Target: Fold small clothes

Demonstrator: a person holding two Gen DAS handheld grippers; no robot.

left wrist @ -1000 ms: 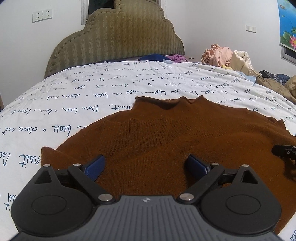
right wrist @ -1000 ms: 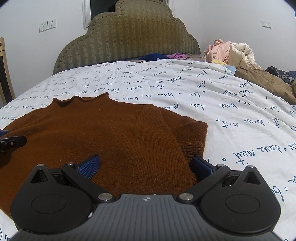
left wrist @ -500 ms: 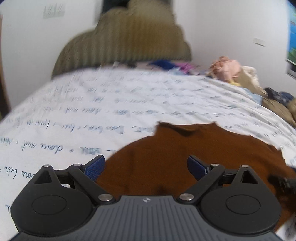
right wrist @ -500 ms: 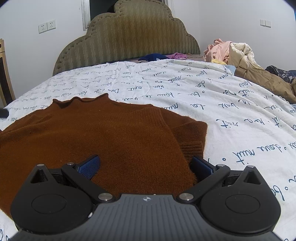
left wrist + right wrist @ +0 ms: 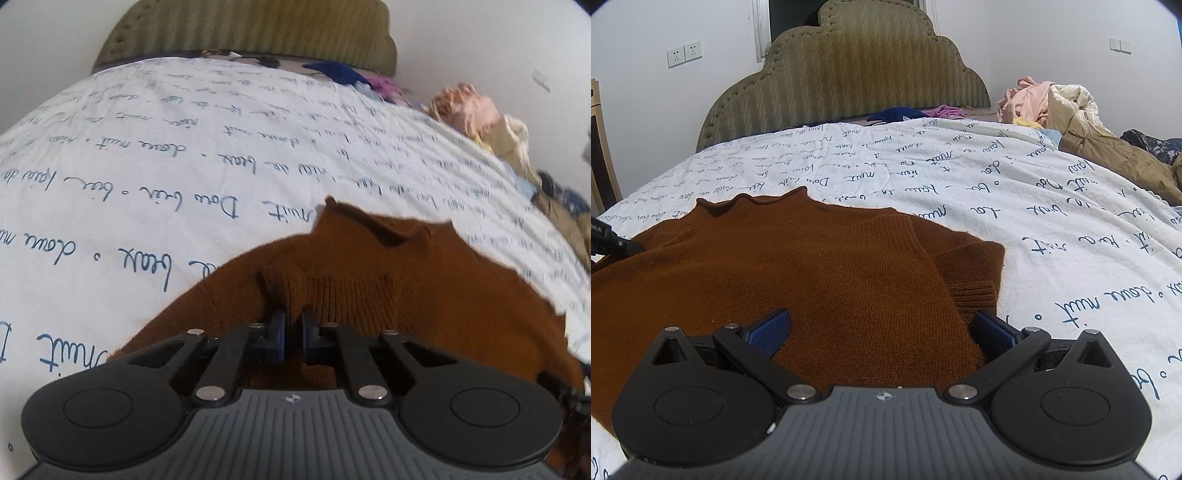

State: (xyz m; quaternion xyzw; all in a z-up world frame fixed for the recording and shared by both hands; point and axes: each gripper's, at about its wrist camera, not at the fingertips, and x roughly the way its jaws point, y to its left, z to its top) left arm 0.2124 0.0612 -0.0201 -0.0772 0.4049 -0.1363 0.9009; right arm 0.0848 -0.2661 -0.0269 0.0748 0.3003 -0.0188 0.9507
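Note:
A brown knit sweater [image 5: 406, 284] lies on the white bedspread with blue script [image 5: 147, 177], collar toward the headboard. My left gripper [image 5: 293, 325] is shut on a ribbed fold of the sweater at its left side, likely the sleeve cuff, and the fabric bunches up between the blue pads. In the right wrist view the sweater [image 5: 812, 266] lies flat, its right sleeve folded in with the cuff [image 5: 975, 295] showing. My right gripper [image 5: 882, 328] is open low over the sweater's lower right part, empty. The left gripper's tip [image 5: 613, 240] shows at the left edge.
An olive padded headboard [image 5: 849, 74] stands at the far end. A heap of pink, cream and tan clothes [image 5: 1071, 118] lies at the bed's far right. Blue and purple garments [image 5: 916, 112] lie by the headboard. A chair [image 5: 602, 147] stands at the left.
My left gripper swung left and down over the sweater's left side, tilted, and closed on a ribbed fold of it. My right gripper has stayed still and open.

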